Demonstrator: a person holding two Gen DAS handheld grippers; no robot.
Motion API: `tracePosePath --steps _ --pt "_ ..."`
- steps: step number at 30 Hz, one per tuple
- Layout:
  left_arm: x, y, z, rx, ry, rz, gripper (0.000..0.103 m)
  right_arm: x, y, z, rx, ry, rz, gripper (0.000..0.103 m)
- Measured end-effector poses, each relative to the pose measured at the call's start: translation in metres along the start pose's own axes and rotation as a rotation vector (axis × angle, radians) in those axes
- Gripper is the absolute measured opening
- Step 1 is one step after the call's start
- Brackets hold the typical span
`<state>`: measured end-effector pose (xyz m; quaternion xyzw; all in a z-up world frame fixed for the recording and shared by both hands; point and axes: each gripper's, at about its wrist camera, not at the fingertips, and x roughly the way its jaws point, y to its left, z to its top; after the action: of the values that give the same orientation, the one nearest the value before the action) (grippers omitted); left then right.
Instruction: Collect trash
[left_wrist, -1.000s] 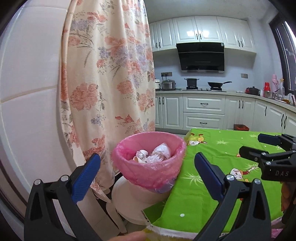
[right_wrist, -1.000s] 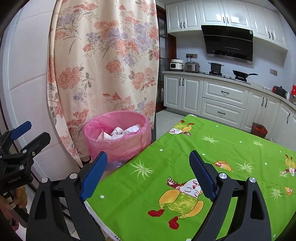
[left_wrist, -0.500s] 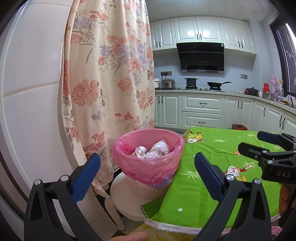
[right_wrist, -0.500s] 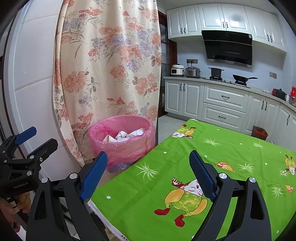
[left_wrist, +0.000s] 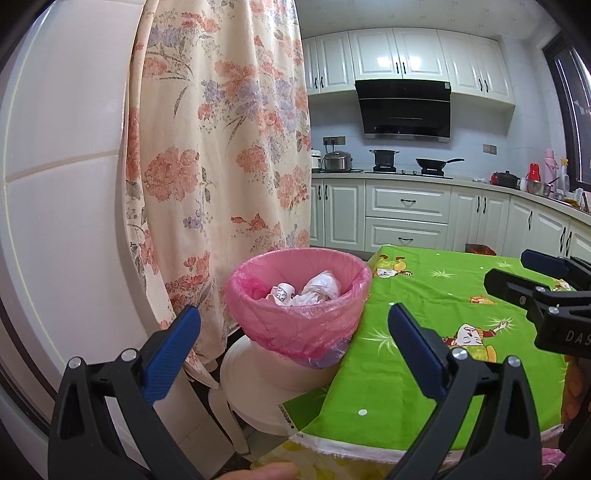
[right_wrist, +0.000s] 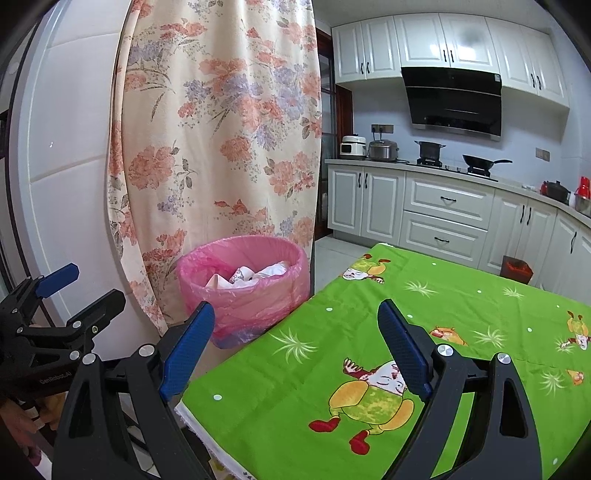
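Note:
A bin lined with a pink bag (left_wrist: 299, 295) (right_wrist: 245, 284) stands on a white stool (left_wrist: 258, 380) at the left corner of the table. Crumpled white paper and cups (left_wrist: 306, 290) (right_wrist: 255, 275) lie inside it. My left gripper (left_wrist: 293, 332) hangs open and empty just short of the bin. My right gripper (right_wrist: 295, 332) is open too, above the green tablecloth (right_wrist: 388, 350), with nothing between its fingers. Each gripper shows at the edge of the other's view: the right one (left_wrist: 532, 273), the left one (right_wrist: 81, 284).
A floral curtain (left_wrist: 218, 166) hangs behind the bin beside a white wall panel (left_wrist: 66, 192). Kitchen cabinets (right_wrist: 443, 218), a hob with pots and a black hood (right_wrist: 454, 99) fill the background. A small red box (right_wrist: 517, 267) sits on the floor past the table.
Both views have tilted up a little, so the bin and table sit lower in frame. The grippers stay open and hold nothing.

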<state>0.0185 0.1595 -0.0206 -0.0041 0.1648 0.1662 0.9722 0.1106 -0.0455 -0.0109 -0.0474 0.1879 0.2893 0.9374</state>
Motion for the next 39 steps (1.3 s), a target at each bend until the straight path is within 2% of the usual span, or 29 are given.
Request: tracePosePath --steps 39 --pt "0.0014 0.0028 0.0027 -0.034 -0.001 -0.018 0.098 0.0031 0.0075 -0.0035 -0.007 0.0 0.016 0.084"
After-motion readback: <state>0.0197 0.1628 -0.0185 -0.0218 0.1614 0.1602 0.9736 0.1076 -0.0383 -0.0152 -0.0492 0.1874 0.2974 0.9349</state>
